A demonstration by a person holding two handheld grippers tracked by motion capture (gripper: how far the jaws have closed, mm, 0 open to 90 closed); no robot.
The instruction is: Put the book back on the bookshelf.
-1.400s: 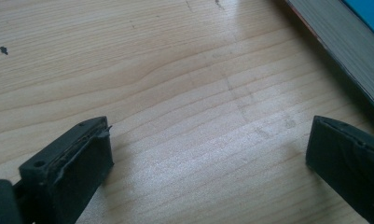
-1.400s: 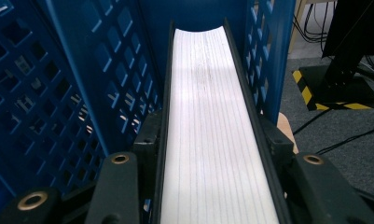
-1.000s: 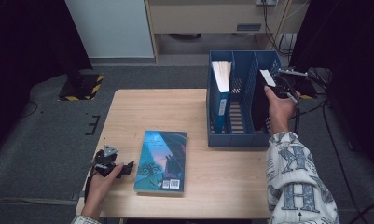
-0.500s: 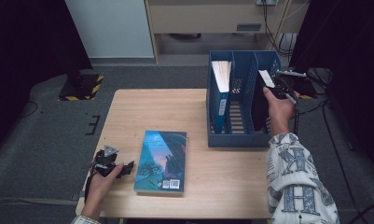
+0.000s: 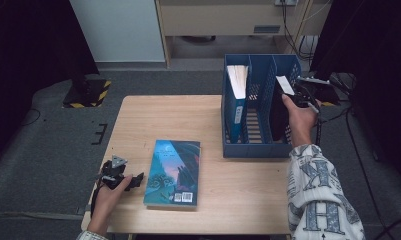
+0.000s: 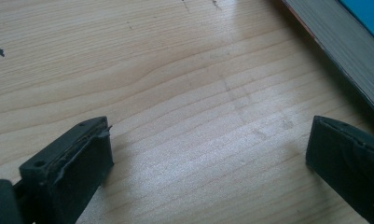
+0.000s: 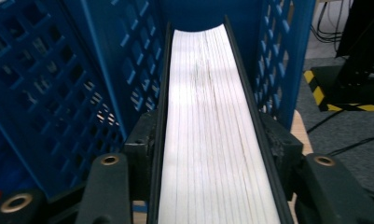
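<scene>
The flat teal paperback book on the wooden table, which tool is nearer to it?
Left. The left tool rests just beside the teal paperback book; the right tool is far off at the blue file rack.

Light wood bench (image 5: 198,120) stands on grey carpet floor (image 5: 48,145). Left of bench: black-yellow hazard-striped foot (image 5: 85,93), dark curtain (image 5: 28,45) beyond it. Behind bench: pale panel (image 5: 115,30), beige cabinet (image 5: 223,17) with cables (image 5: 288,22) hanging. Right of bench: dark drape (image 5: 373,50), cables on floor. Dim overhead light.
</scene>
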